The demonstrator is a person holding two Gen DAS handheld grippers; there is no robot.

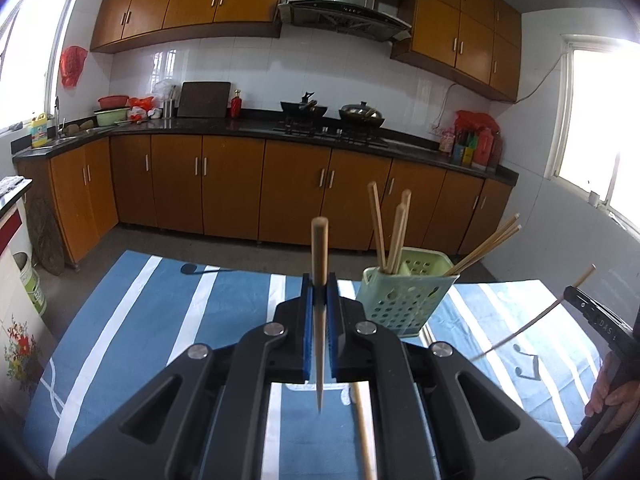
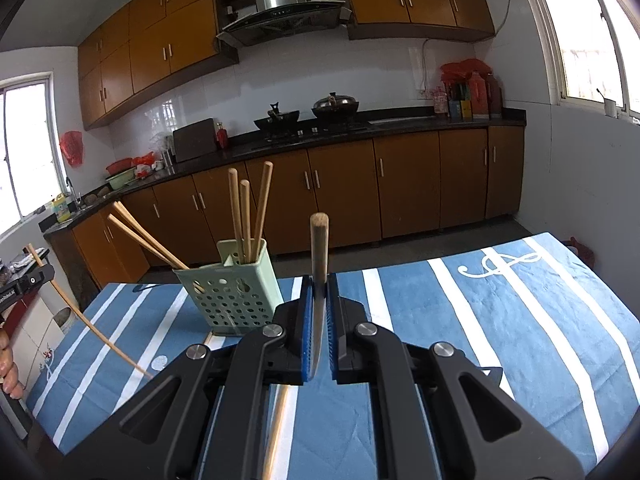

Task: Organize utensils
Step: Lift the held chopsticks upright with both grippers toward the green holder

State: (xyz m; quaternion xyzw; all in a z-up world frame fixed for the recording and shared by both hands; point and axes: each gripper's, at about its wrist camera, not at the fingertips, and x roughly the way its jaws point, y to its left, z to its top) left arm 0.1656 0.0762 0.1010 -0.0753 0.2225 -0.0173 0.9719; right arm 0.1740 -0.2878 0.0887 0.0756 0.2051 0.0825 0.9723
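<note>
While both tools hang above the blue striped cloth (image 2: pixel 520 320), the left gripper (image 1: pixel 320 296) pinches one chopstick (image 1: pixel 320 264) upright, and the right gripper (image 2: pixel 319 296) pinches another chopstick (image 2: pixel 319 256) likewise. Between them stands the green perforated holder (image 1: pixel 400 300), containing several chopsticks; one loose chopstick (image 1: pixel 362 432) lies on the cloth

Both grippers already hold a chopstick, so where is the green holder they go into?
The green holder stands on the striped tablecloth between the two grippers: ahead-right in the left wrist view, ahead-left in the right wrist view, with several chopsticks already inside.
</note>
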